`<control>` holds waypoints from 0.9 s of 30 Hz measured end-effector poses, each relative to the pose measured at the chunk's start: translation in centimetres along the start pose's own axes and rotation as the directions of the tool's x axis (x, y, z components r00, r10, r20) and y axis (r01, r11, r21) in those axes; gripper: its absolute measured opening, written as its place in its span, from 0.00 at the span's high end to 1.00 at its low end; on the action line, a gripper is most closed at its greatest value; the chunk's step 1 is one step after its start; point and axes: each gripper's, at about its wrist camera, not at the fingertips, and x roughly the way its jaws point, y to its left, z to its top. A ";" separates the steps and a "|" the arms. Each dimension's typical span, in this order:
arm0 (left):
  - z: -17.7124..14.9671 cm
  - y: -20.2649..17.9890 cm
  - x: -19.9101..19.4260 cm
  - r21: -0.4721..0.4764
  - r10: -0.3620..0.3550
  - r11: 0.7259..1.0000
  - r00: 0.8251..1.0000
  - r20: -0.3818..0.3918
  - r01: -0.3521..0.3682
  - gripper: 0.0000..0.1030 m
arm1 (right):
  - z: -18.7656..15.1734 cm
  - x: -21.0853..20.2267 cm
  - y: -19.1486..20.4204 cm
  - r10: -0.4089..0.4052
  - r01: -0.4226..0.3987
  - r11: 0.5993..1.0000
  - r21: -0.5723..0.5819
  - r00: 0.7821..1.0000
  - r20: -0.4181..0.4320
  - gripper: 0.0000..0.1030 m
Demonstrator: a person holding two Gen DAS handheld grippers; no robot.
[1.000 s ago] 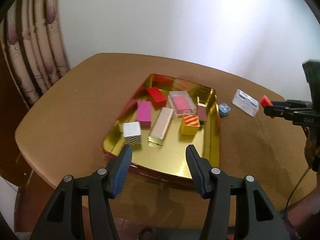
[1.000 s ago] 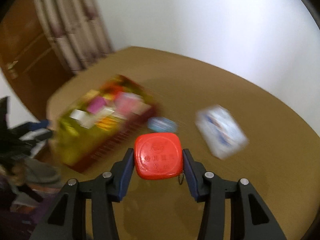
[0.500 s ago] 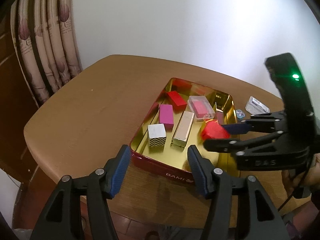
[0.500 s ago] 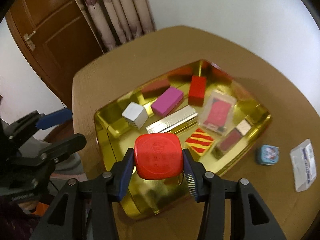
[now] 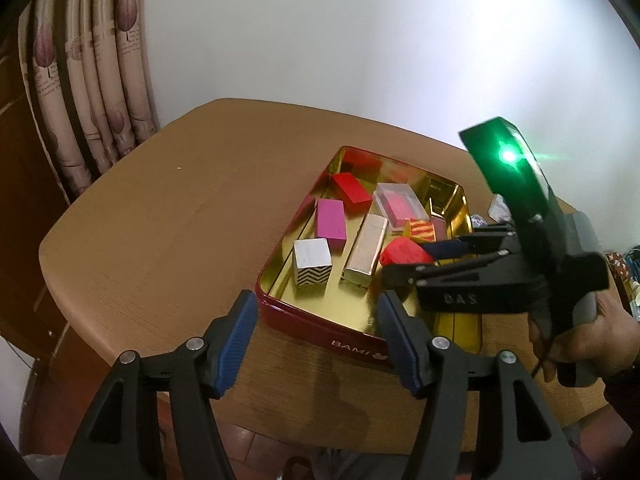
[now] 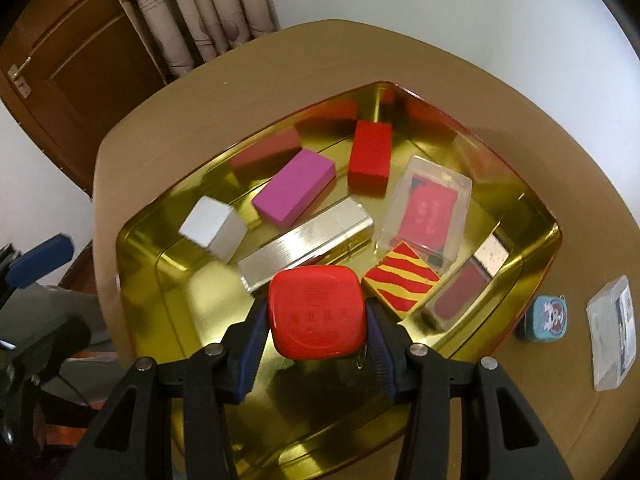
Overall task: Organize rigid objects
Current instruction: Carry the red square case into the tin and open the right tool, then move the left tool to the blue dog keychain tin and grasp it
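A gold tin tray (image 5: pixel 320 320) with red outer walls sits on the round brown table. In it lie a red block (image 6: pixel 370 156), a magenta block (image 6: pixel 294 188), a white cube (image 6: pixel 212 224), a long silver box (image 6: pixel 304 244), a clear case (image 6: pixel 428 208) and a striped yellow-red box (image 6: pixel 400 280). My right gripper (image 6: pixel 316 308) is shut on a rounded red box (image 6: pixel 318 320) and hangs over the tray's near half. The left wrist view shows that red box (image 5: pixel 404 251) just above the tray floor. My left gripper (image 5: pixel 316 300) hovers at the tray's front rim, jaws opening, nothing between them.
A small blue tin (image 6: pixel 546 318) and a clear plastic box (image 6: pixel 612 336) lie on the table right of the tray. A dark red compact (image 6: pixel 460 296) leans in the tray's right corner. Curtains (image 5: pixel 100 80) and a wooden door (image 6: pixel 80 64) stand behind the table. A hand (image 5: pixel 584 332) grips the right tool.
My right gripper has carried the red box from beside the tray to over the tray's near half, sinking as it went. My left gripper's jaws have widened slightly.
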 end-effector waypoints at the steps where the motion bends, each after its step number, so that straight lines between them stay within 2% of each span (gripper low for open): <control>1: 0.0 -0.1 0.0 0.002 0.000 1.000 1.000 0.000 0.000 0.43 | 0.2 0.2 0.0 -0.012 0.012 1.000 0.000 1.000 -0.003 0.53; 3: -0.1 -0.2 0.1 0.007 0.001 1.000 1.000 -0.003 -0.001 0.42 | 0.3 0.5 -0.2 -0.032 0.032 0.999 0.002 0.999 -0.001 0.53; 11: -0.3 -0.2 0.2 0.014 0.000 1.000 1.000 -0.009 0.000 0.41 | 0.0 0.1 -0.3 -0.027 0.027 1.000 0.008 0.999 0.036 0.52; 14: -0.3 -0.3 0.2 0.021 0.002 1.000 1.000 -0.001 -0.002 0.41 | -0.5 -1.7 -0.4 -0.023 0.020 1.000 0.022 0.994 0.110 0.52; 17: -0.3 -0.3 0.2 0.023 0.001 1.000 1.000 -0.006 -0.001 0.41 | -2.0 -4.9 -1.6 -0.023 0.005 0.997 0.080 0.974 0.227 0.52; 19: -0.3 -0.4 0.3 0.026 -0.004 1.000 1.000 -0.008 0.004 0.41 | -3.8 -6.9 -3.2 -0.066 0.027 0.990 0.137 0.955 0.289 0.50; 22: -0.5 -0.8 0.2 0.045 -0.003 0.999 1.000 -0.009 0.004 0.41 | -7.3 -9.0 -6.1 -0.165 0.090 0.967 0.237 0.933 0.321 0.50; 24: -0.6 -1.3 0.0 0.062 -0.003 0.998 1.000 -0.001 0.003 0.41 | -10.0 -9.7 -8.4 -0.234 0.142 0.945 0.296 0.924 0.304 0.50; 27: -0.8 -2.3 -0.5 0.102 -0.007 0.995 1.000 0.011 0.006 0.41 | -14.6 -10.2 -12.8 -0.353 0.250 0.884 0.395 0.911 0.215 0.50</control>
